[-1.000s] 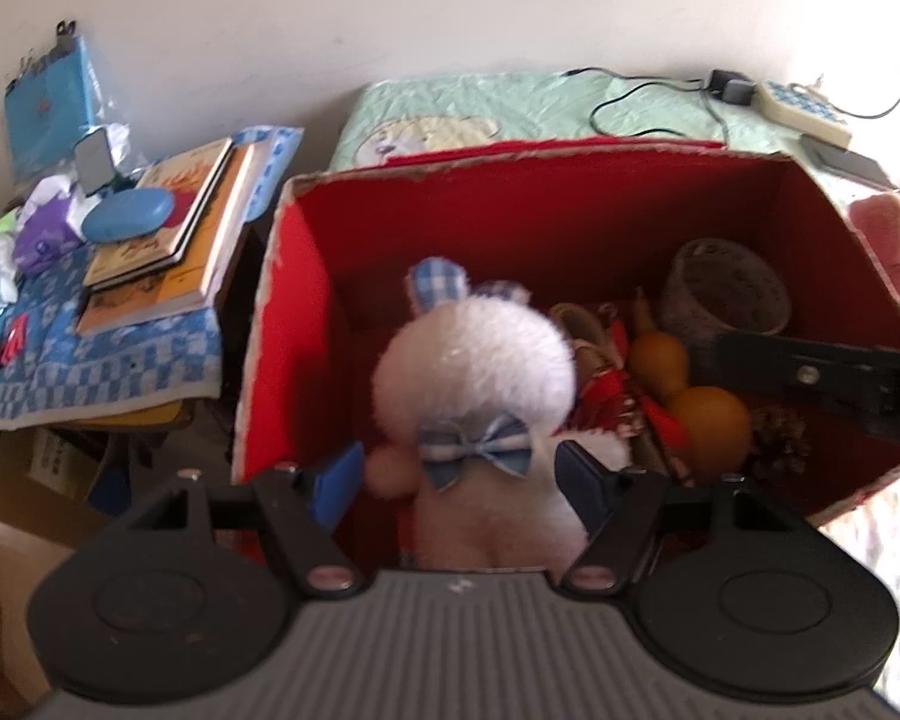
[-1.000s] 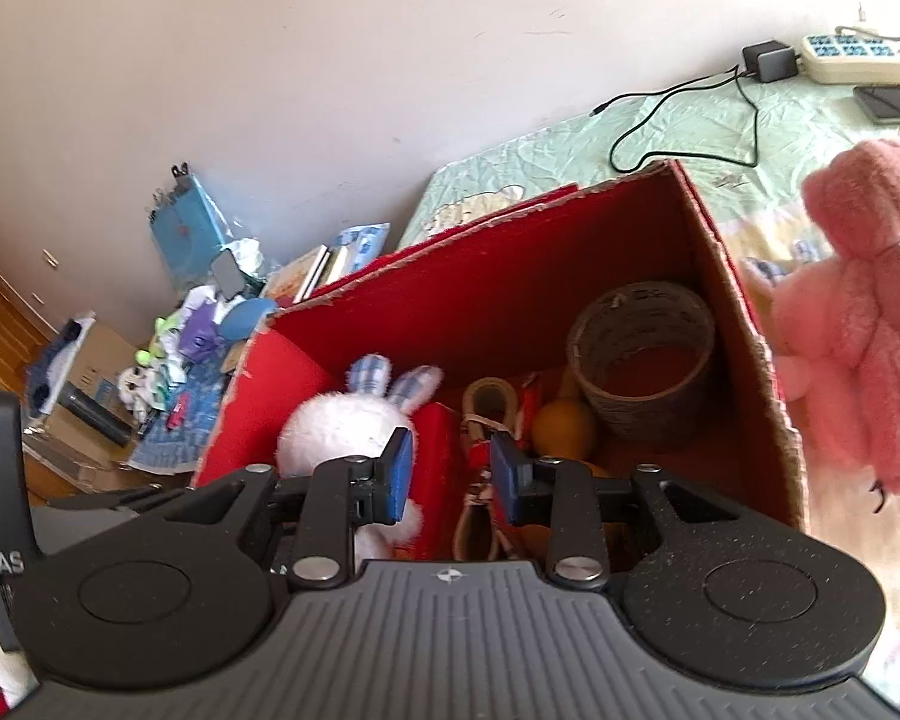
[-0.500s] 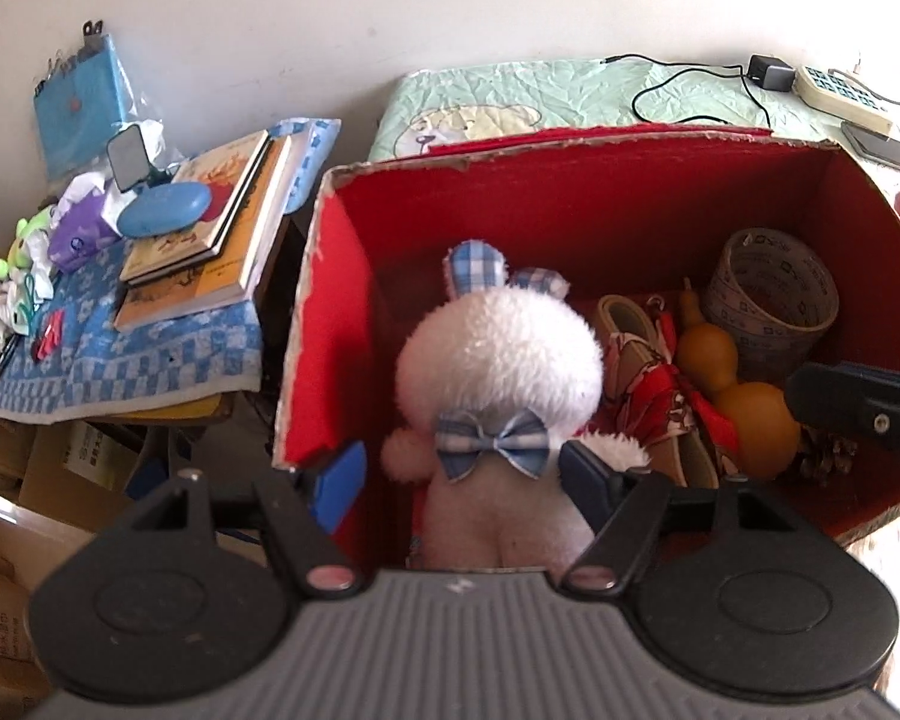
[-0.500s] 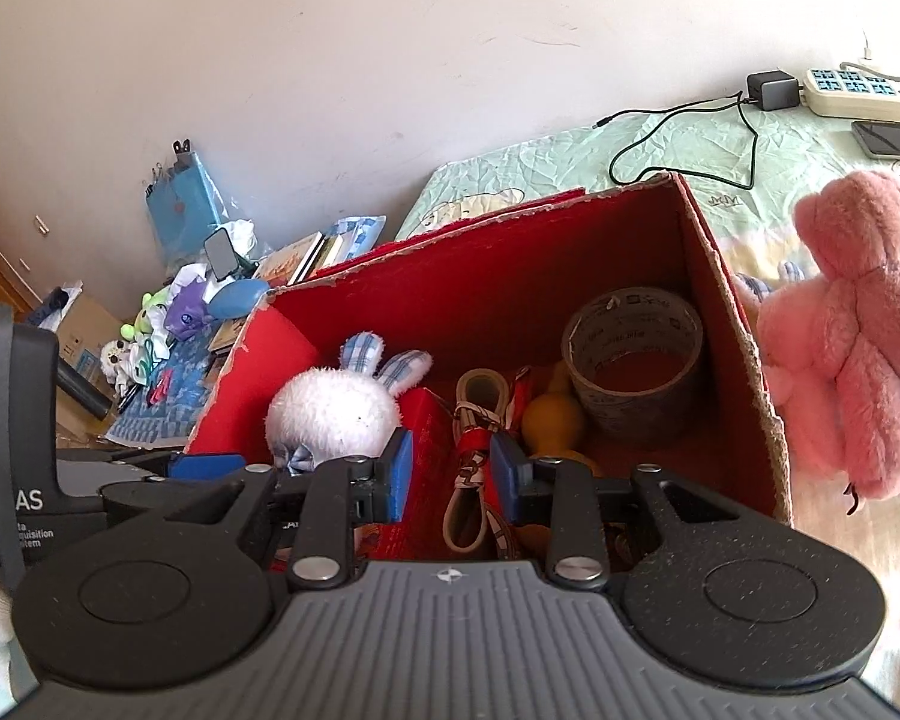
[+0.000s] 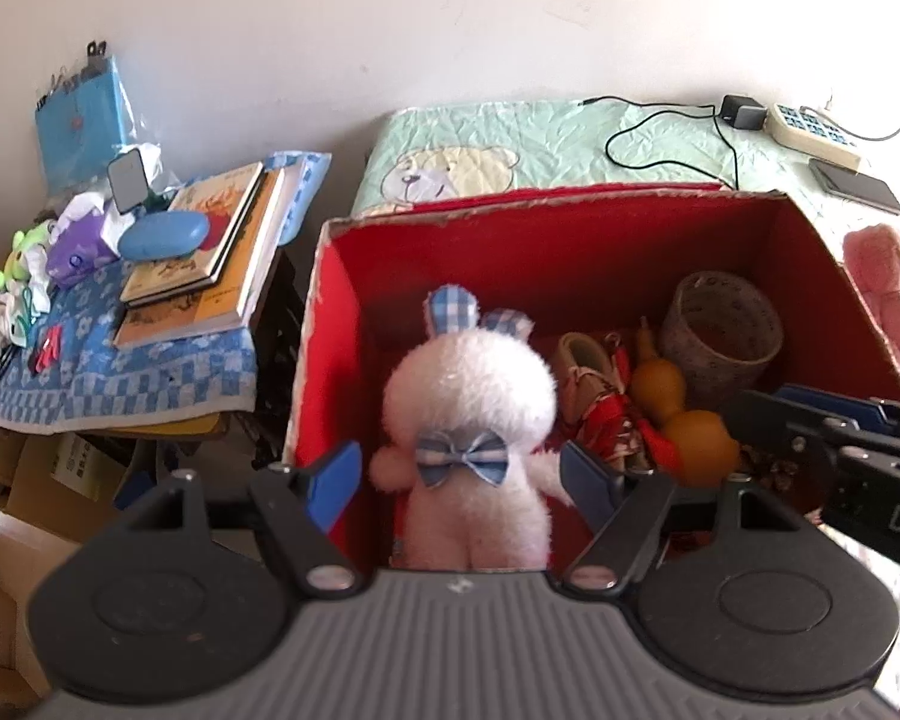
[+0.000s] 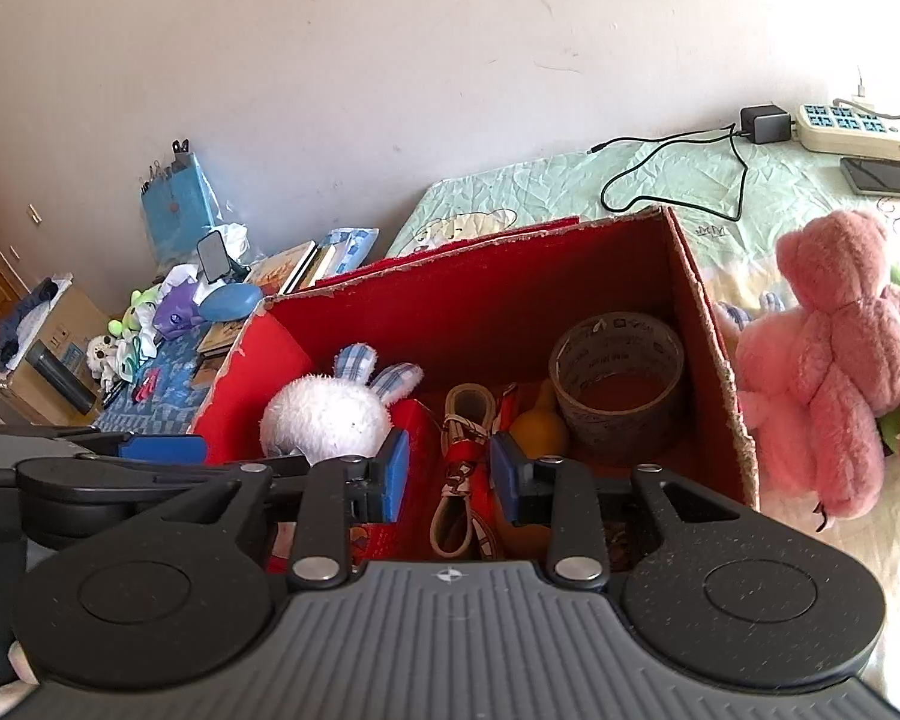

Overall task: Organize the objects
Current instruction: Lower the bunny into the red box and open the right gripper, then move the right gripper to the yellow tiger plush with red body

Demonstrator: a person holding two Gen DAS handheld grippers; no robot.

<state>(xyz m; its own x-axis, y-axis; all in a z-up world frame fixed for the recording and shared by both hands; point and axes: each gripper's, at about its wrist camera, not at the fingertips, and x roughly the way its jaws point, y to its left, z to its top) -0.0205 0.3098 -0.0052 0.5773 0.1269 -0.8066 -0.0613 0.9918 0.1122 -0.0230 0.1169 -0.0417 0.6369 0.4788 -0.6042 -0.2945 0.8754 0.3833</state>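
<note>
1. Two grippers work at one red box [image 5: 570, 240]. The left gripper [image 5: 462, 477] has its jaws spread wide, one blue pad on each side of the bunny [image 5: 471, 402]; whether the pads touch the plush cannot be told.
2. Bunny: white plush with checked ears and bow, standing upright in the left part of the box, long axis vertical, ears pointing up toward the back wall, bow side facing the left camera.
3. Right gripper [image 6: 449, 473]: jaws part open, nothing between them; it hovers over the front edge of the box, above a red-and-cream strap [image 6: 465, 462].
4. Gourd [image 5: 684, 414]: orange, lying right of the bunny, its thin neck pointing toward the back wall.
5. Tape roll [image 6: 618, 387]: standing on its flat end in the back right corner, opening upward.
6. Pink bear [image 6: 834, 360]: outside the box, just beside its right wall, on the bed [image 6: 660, 180].
7. Books [image 5: 210, 252]: stacked on a blue cloth, well left of the box.
</note>
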